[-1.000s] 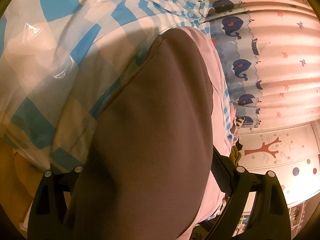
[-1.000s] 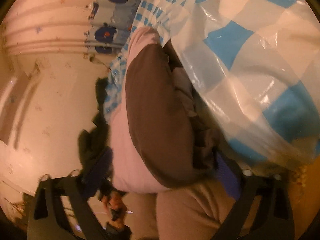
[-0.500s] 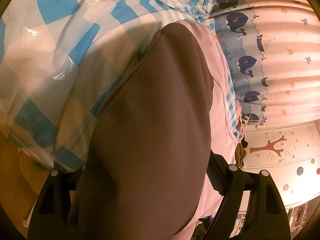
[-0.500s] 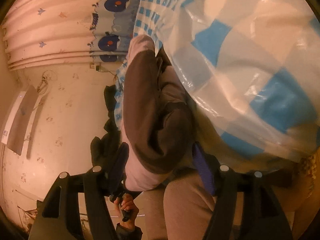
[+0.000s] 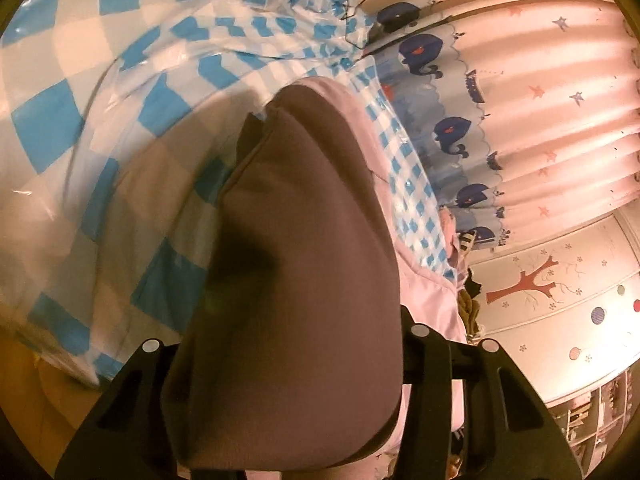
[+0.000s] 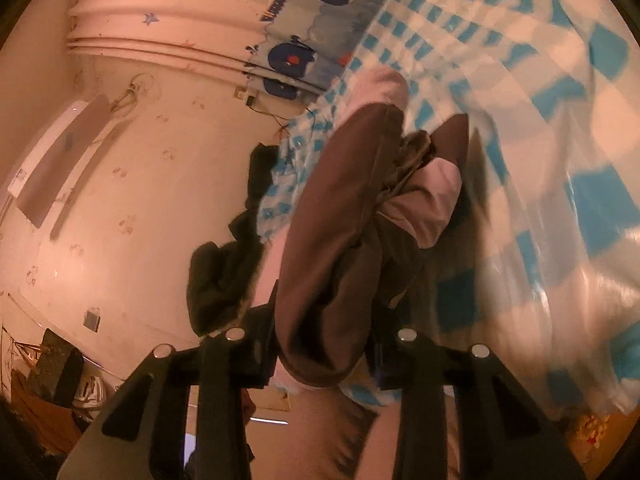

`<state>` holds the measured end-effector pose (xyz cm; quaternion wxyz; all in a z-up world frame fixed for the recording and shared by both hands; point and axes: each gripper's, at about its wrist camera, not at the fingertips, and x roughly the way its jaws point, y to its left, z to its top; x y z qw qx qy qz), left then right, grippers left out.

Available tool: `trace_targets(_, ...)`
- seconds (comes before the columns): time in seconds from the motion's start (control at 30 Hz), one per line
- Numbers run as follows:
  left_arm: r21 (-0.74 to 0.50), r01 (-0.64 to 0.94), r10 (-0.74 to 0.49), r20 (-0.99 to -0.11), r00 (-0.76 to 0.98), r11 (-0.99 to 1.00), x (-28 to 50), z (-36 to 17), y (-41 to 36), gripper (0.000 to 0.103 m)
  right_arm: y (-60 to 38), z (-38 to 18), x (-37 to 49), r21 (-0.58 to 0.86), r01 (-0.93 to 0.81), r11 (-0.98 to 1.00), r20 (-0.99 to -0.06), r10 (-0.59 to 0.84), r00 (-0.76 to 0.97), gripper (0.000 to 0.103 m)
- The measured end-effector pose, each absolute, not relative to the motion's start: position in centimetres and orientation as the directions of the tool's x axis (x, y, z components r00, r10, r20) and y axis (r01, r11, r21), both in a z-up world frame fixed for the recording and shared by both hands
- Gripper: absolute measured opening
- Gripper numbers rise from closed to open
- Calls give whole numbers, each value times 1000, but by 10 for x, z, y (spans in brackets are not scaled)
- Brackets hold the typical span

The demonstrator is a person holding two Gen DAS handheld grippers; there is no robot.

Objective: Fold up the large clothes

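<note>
**Two grippers pinching the near edge of a two-tone garment over a checked bed cover**

The left gripper [image 5: 288,396] has just been closing, and its jaws now stand narrow, pressed against a thick fold of the brown and pale pink garment [image 5: 304,264] that fills the gap between them. The right gripper [image 6: 320,356] has likewise just been closing and clamps a bunched brown fold of the same garment [image 6: 340,248]. The garment stretches away from both grippers across the blue-and-white checked cover [image 5: 80,120], its far end near the whale-print curtain [image 5: 520,120].

Risks, as judged from this moment: the right-hand grip takes a crumpled wad rather than a flat hem, so layers may slide apart and the fold come out crooked. The fabric looks soft, thick and fleece-like, matte and heavy in drape; its weight could drag it from narrow pads if the two ends are raised unevenly. The cover beneath is glossy, wrinkled plastic film, slick and loose, and may lift or shift with the cloth. A heap of dark clothing [image 6: 224,272] lies just beside the garment's edge in the right view and could snag. Whether the pads reach every layer cannot be told.
</note>
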<state>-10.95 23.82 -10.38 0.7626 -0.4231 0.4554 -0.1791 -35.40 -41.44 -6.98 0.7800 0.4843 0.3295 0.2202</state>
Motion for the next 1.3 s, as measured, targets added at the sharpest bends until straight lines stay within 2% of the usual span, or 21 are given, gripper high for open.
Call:
trace_targets(0.07, -789, -160, -656, -589, 472, 593, -106, -129, 238, 49, -421, -107, -352, 898, 70, 435, -367, 649, 667, 35)
trace_targets(0.1, -786, -209, -658, -605, 449, 581, -107, -147, 240, 56, -427, -126, -354, 902, 111, 418, -381, 647, 660, 35)
trace_targets(0.17, -797, -227, -668, -596, 446, 559, -111, -157, 243, 64, -436, -148, -358, 920, 139, 366, -360, 649, 670, 40)
trace_targets(0.27, -798, -217, -664, -592, 457, 562, -116, -154, 246, 73, -438, -133, -363, 906, 133, 401, -376, 621, 688, 53)
trace_targets(0.33, -796, -219, -664, -595, 453, 564, -117, -155, 248, 79, -446, -114, -374, 867, 166, 470, -428, 529, 733, 67)
trace_targets(0.4, -796, -225, -661, -596, 455, 563, -115, -158, 248, 85, -446, -83, -388, 749, 206, 630, -517, 360, 777, 70)
trace_targets(0.43, -796, -231, -661, -597, 456, 560, -114, -161, 246, 87, -440, -73, -386, 718, 191, 669, -526, 341, 779, 70)
trace_targets(0.53, -815, -246, -670, -573, 472, 524, -111, -168, 241, 87, -388, -37, -363, 597, 56, 800, -539, 349, 766, 70)
trace_targets(0.63, -820, -250, -662, -566, 492, 515, -113, -165, 237, 87, -307, -20, -317, 428, -103, 898, -599, 367, 711, 70)
trace_targets(0.8, -821, -247, -661, -564, 495, 515, -111, -161, 236, 87, -216, -35, -260, 224, -216, 950, -690, 311, 654, 70)
trace_targets(0.83, -821, -246, -662, -563, 495, 514, -111, -160, 236, 87, -205, -41, -251, 192, -219, 957, -710, 289, 642, 72)
trace_targets(0.9, -827, -243, -667, -556, 497, 508, -112, -162, 238, 87, -195, -62, -240, 125, -215, 969, -765, 232, 601, 82)
trace_targets(0.97, -836, -233, -676, -542, 499, 498, -111, -162, 239, 87, -185, -85, -230, 41, -230, 972, -814, 166, 557, 84)
trace_targets(1.1, -839, -226, -681, -537, 498, 495, -108, -164, 239, 87, -189, -64, -227, 81, -217, 973, -780, 198, 594, 84)
trace_targets(1.2, -845, -245, -682, -531, 503, 476, -108, -168, 241, 87, -181, -42, -210, 56, -225, 973, -760, 188, 623, 84)
trace_targets(1.3, -849, -252, -684, -524, 507, 464, -109, -168, 242, 87, -164, -61, -170, -12, -224, 975, -826, 117, 552, 90)
